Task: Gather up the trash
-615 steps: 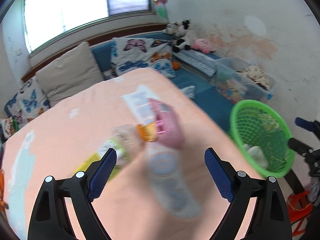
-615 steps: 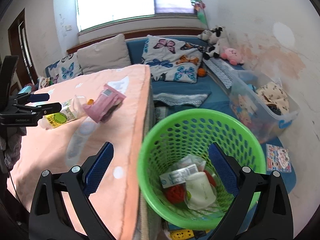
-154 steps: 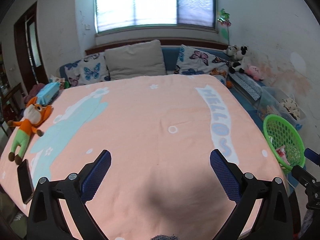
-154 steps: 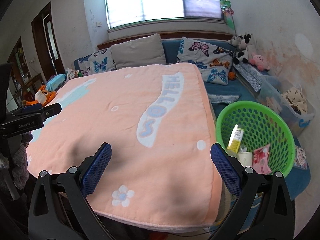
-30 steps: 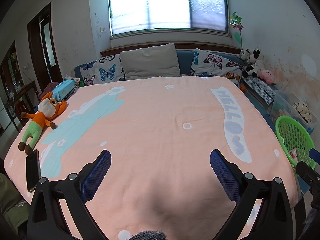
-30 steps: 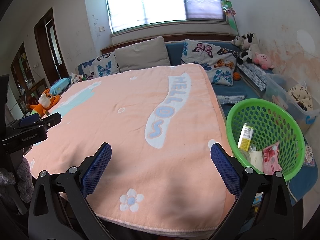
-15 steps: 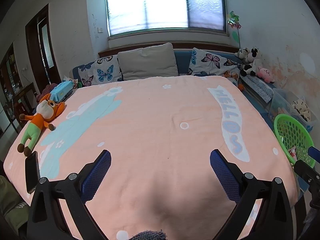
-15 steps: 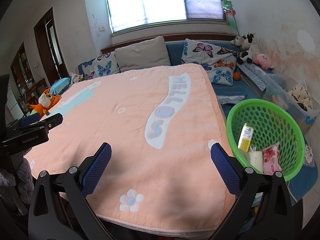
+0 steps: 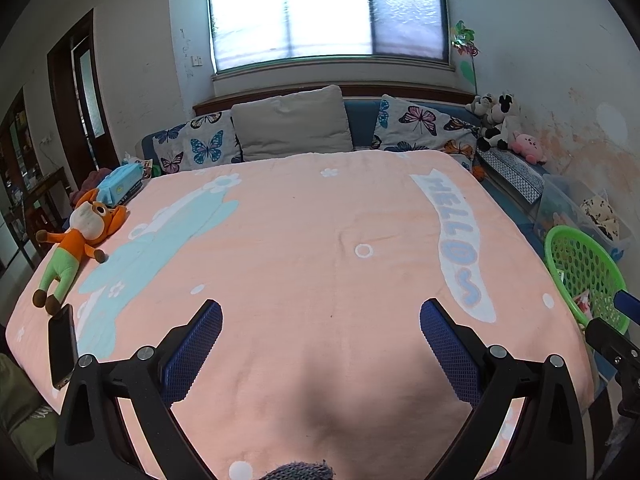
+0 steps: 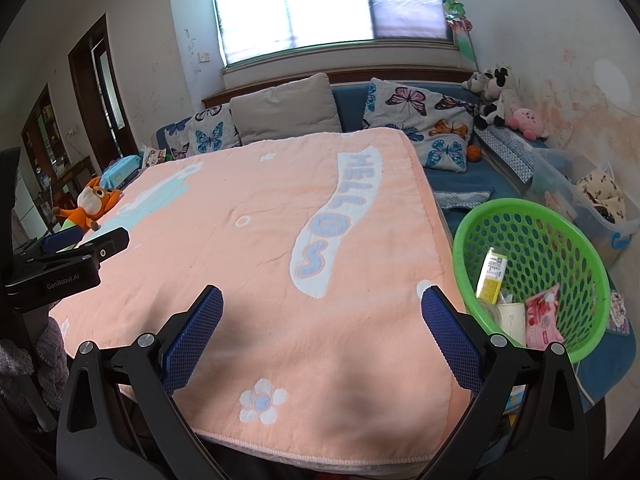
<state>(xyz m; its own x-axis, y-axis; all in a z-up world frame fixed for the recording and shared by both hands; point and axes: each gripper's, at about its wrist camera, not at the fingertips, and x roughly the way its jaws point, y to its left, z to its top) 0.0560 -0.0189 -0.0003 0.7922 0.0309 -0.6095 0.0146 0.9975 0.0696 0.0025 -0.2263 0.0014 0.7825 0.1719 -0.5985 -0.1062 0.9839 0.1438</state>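
We start with the bed, whose peach blanket (image 9: 304,248) fills both views and shows no wrapper, bottle or packet anywhere on it; only a plush fox (image 9: 76,240), a phone (image 9: 62,346) and a tissue pack (image 9: 120,184) lie along its far left edge, and we judge none of them trash. Beside the bed's right edge, on the floor, stands the green basket (image 10: 472,224), its mouth open upward and tipped a little toward us. In it the trash rests against the near wall: a yellow-and-white carton (image 10: 493,276) leaning nearly upright, long axis running from the basket bottom up toward the rim, and just beside it a pink packet (image 10: 542,316) standing on its short end, tilted slightly right, with a pale lid or cup between them that we cannot make out clearly. Our left gripper (image 9: 320,344) and right gripper (image 10: 322,336) both hover above the near edge of the blanket, jaws spread wide with nothing between them. We judge the collecting done; the step in hand is a last check, so we scan the blanket slowly and leave the toys alone
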